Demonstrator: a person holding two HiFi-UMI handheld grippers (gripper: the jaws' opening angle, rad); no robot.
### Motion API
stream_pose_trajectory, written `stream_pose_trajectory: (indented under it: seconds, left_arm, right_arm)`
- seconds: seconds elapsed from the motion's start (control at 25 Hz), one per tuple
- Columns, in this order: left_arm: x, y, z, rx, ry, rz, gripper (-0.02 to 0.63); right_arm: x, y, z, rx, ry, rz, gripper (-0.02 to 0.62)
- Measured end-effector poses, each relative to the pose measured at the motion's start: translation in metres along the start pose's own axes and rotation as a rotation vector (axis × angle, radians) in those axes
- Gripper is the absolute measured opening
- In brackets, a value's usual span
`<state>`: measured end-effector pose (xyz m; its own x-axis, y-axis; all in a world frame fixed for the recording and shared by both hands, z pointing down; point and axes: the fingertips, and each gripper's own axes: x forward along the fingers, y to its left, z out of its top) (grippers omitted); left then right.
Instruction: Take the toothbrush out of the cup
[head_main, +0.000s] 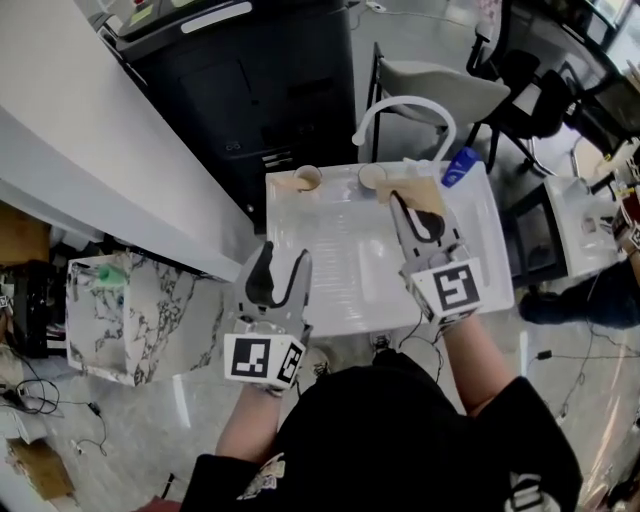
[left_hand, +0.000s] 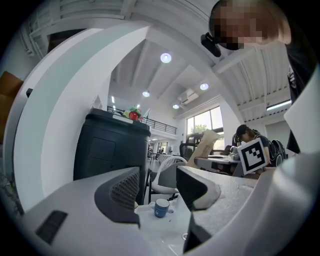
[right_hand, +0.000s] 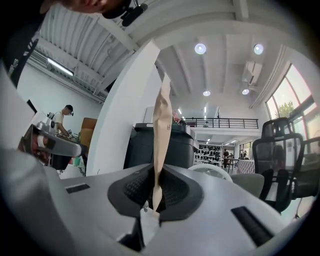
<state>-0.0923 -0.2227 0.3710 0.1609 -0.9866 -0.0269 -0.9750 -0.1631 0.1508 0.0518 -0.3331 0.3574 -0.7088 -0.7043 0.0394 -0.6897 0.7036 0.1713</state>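
My right gripper (head_main: 420, 228) is shut on the toothbrush (head_main: 423, 196), a flat thing in a tan paper wrapper, and holds it above the white table (head_main: 340, 270). In the right gripper view the toothbrush (right_hand: 162, 120) stands upright, pinched at its lower end between the dark pads of the right gripper (right_hand: 157, 189). Two pale cups (head_main: 308, 178) (head_main: 372, 176) stand at the table's far edge, with a blue cup (head_main: 460, 167) to their right. At the table's near left edge my left gripper (head_main: 283, 276) is open and holds nothing. The blue cup (left_hand: 161, 207) shows between the jaws of the left gripper (left_hand: 157, 192).
A black cabinet (head_main: 250, 80) stands behind the table on the left. A white chair (head_main: 410, 110) is just beyond the far edge. A marble-patterned box (head_main: 120, 310) sits on the floor at the left. Another table (head_main: 580, 225) and a person's legs (head_main: 590, 300) are at the right.
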Motion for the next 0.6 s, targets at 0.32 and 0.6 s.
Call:
stream_pose_trajectory:
  seconds: [0.32,0.6]
  left_arm:
    - [0.001,-0.019,0.006,-0.003,-0.012,-0.085,0.216]
    - [-0.007,-0.023,0.010,-0.011,-0.015,-0.119,0.216]
  right_arm:
    - [-0.047,0.017,0.023,-0.001,-0.026,-0.037,0.031]
    - [-0.063,0.027,0.022,0.019,-0.020,-0.071,0.029]
